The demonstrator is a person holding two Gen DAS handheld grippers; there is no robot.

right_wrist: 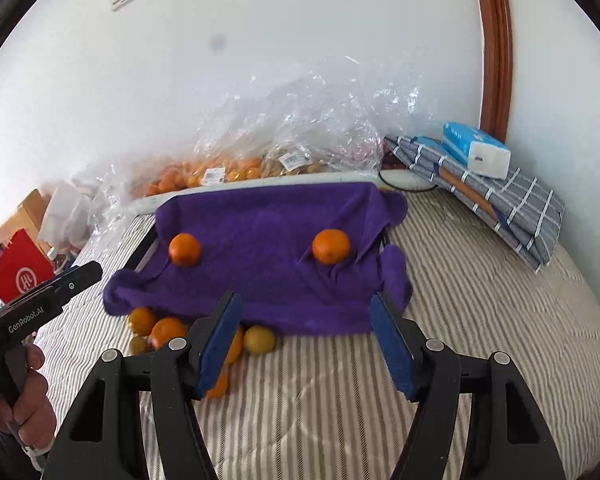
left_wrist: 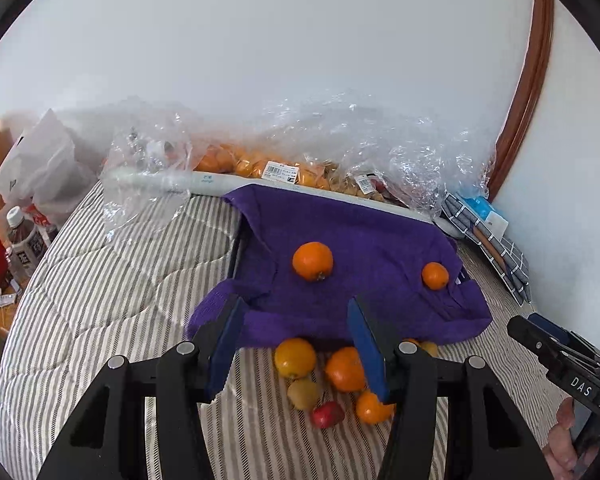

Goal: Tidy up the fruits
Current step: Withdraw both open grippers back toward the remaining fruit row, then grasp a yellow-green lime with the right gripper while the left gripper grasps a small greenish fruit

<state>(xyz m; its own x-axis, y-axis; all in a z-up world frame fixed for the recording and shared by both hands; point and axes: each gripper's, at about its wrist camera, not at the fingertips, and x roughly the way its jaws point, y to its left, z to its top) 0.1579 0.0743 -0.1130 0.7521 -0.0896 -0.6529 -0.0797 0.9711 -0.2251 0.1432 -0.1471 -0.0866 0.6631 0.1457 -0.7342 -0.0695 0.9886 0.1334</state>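
The striped bed [left_wrist: 112, 304] carried everything, its quilted cover running from the wall out toward both cameras. Along the wall lay a heap of clear plastic bags [left_wrist: 340, 148] holding packed oranges and other labelled fruit. In front of them a purple towel [left_wrist: 352, 252] was draped over a tray, whose dark edge showed at the towel's left side. At the far right a folded checked cloth [right_wrist: 500, 200] held a blue-and-white tissue pack [right_wrist: 474, 150].

Two oranges sat on the towel, well apart: a larger orange [left_wrist: 313, 261] toward the left and a smaller orange [left_wrist: 435, 275] toward the right. Just below the towel's front edge, on the bed, a loose fruit cluster [left_wrist: 328, 376] lay together: several oranges, a yellow-green fruit and a small red fruit [left_wrist: 327, 414].

The left gripper [left_wrist: 296, 344] hovered above this cluster with its blue-padded fingers spread wide, holding nothing. The right gripper [right_wrist: 306, 344] hung over the bare striped cover near the towel's front edge, its fingers likewise wide apart and empty. A yellowish orange [right_wrist: 260, 339] lay just beside its left finger.
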